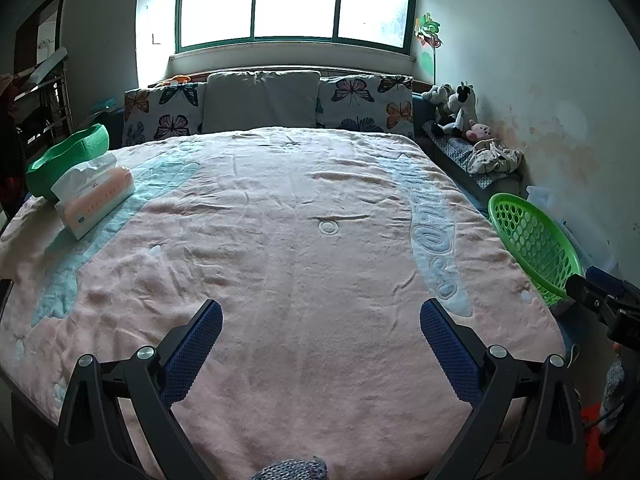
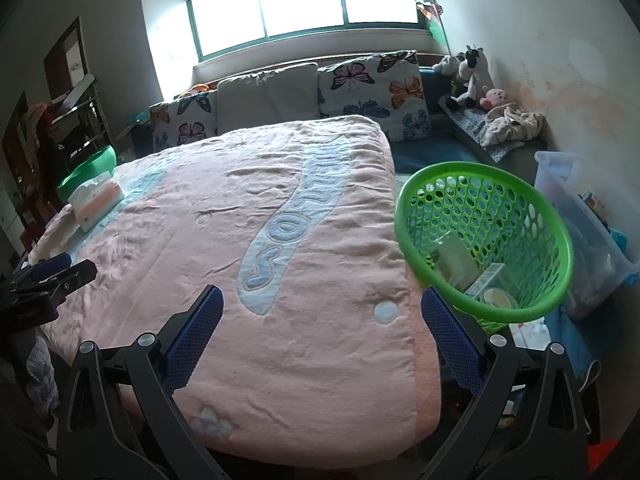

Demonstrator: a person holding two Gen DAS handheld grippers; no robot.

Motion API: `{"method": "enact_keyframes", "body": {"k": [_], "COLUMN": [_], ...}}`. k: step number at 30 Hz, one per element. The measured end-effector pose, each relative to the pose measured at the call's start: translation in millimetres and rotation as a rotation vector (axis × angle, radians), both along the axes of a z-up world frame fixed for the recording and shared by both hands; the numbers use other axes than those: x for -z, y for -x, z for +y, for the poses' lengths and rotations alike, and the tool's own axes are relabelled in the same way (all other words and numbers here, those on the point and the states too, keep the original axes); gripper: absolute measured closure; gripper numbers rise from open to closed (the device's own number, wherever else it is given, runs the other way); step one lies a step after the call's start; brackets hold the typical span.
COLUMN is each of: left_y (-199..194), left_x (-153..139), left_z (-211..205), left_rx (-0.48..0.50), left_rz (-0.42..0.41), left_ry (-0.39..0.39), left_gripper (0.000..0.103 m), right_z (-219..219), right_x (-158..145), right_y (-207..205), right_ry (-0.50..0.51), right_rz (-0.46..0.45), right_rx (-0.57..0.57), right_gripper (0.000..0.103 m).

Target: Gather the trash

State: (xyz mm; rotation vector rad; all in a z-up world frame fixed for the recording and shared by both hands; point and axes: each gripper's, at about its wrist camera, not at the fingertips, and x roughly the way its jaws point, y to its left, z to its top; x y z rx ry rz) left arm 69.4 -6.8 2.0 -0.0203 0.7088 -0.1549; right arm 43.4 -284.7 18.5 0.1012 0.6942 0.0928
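Observation:
A green perforated basket [image 2: 524, 204] stands beside the bed's right edge; it also shows in the left wrist view [image 1: 532, 240]. Inside it lie pieces of trash: a pale wrapper [image 2: 454, 256], a small box [image 2: 486, 278] and a round lid [image 2: 498, 299]. My right gripper [image 2: 322, 320] is open and empty over the pink blanket [image 2: 280, 216], its right finger close to the basket's rim. My left gripper [image 1: 320, 332] is open and empty above the blanket's near end [image 1: 300, 260]. No loose trash shows on the blanket.
A tissue pack [image 1: 96, 200] and a green cloth bin [image 1: 68, 156] sit at the bed's left edge. Butterfly pillows [image 1: 360, 104] line the headboard. Plush toys [image 1: 460, 108] and a clear plastic bin [image 2: 580, 216] stand by the right wall.

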Motion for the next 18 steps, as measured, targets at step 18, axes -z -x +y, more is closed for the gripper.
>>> {"method": "enact_keyframes", "body": {"k": [18], "left_y": [-2.4], "left_x": [3.3], "left_z": [6.5], "left_rx": [-0.016], "left_rz": [0.006], "left_ry": [0.003], "left_gripper": [0.007], "right_z": [1.2], "right_x": [3.6], "right_y": [-2.0], "right_ry": [-0.003], "right_rz": [0.011], "right_rx": [-0.005], "right_gripper": [0.004]}}
